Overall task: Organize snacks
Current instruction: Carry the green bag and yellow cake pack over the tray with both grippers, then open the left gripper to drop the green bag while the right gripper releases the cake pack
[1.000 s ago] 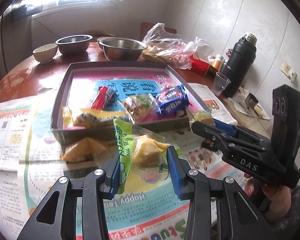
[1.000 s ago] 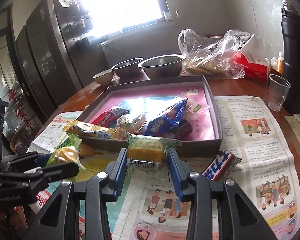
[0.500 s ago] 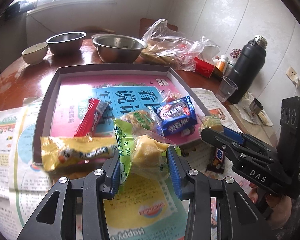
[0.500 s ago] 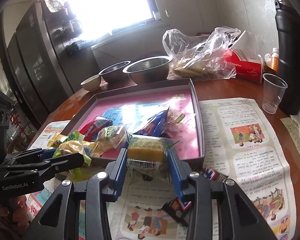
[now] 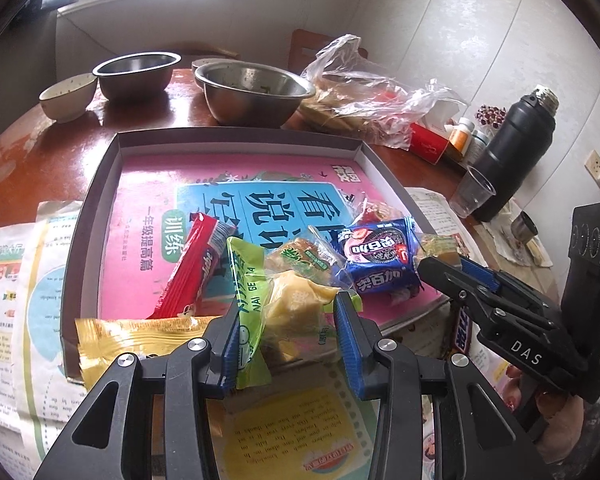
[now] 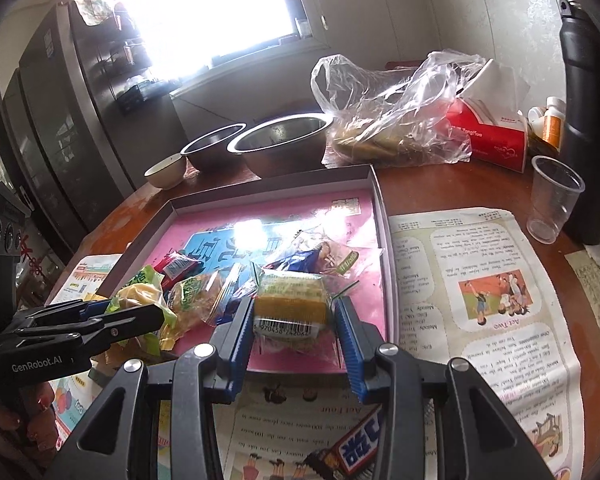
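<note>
My left gripper [image 5: 286,320] is shut on a green-wrapped pastry [image 5: 284,304], held over the near edge of the shallow box [image 5: 236,136] with the pink lining. My right gripper [image 6: 294,320] is shut on a yellow cake in clear wrap [image 6: 290,304], also above the box's near edge. Inside the box lie a red bar [image 5: 188,272], a blue cookie pack [image 5: 380,260], a clear-wrapped cake [image 5: 304,256] and a yellow packet [image 5: 132,340] at the near rim. A dark chocolate bar [image 6: 352,444] lies on the newspaper outside the box. Each gripper shows in the other's view, the right one [image 5: 448,268] and the left one [image 6: 140,312].
Behind the box stand two steel bowls [image 5: 256,92], a small ceramic bowl [image 5: 66,94], a plastic bag of food [image 5: 364,96] and a red tissue box [image 6: 488,136]. To the right are a clear cup [image 6: 552,196] and a black flask [image 5: 512,148]. Newspaper [image 6: 480,280] covers the table front.
Both grippers have moved forward with their snacks, from over the newspaper to above the box's near edge. The yellow packet now lies at the box's near rim.
</note>
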### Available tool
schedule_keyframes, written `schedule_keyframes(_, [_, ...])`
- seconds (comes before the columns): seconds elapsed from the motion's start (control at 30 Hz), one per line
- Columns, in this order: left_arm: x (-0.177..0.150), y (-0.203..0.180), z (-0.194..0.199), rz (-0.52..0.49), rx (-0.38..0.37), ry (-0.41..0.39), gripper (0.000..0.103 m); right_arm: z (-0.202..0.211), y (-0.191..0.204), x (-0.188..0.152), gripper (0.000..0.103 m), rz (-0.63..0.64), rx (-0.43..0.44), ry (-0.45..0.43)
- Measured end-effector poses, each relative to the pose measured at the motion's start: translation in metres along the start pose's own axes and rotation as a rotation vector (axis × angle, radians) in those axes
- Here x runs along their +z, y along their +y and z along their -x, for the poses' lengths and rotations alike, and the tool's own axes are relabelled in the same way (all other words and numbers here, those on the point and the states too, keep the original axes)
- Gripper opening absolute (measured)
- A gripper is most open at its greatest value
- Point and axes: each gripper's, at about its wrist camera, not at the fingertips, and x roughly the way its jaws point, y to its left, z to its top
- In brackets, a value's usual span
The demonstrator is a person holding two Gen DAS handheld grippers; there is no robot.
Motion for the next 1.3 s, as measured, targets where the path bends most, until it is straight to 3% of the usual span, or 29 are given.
schedule_keyframes(0.57, [0.011,0.015,-0.01,0.034,0.003,0.004,0.044,-0.028,0.012,0.008,0.041,0.022,0.001,0.038])
schedule_keyframes(1.3, [0.011,0.017,-0.011,0.052,0.007,0.001,0.045,-0.028,0.009,0.008,0.049,-0.002,-0.023,0.029])
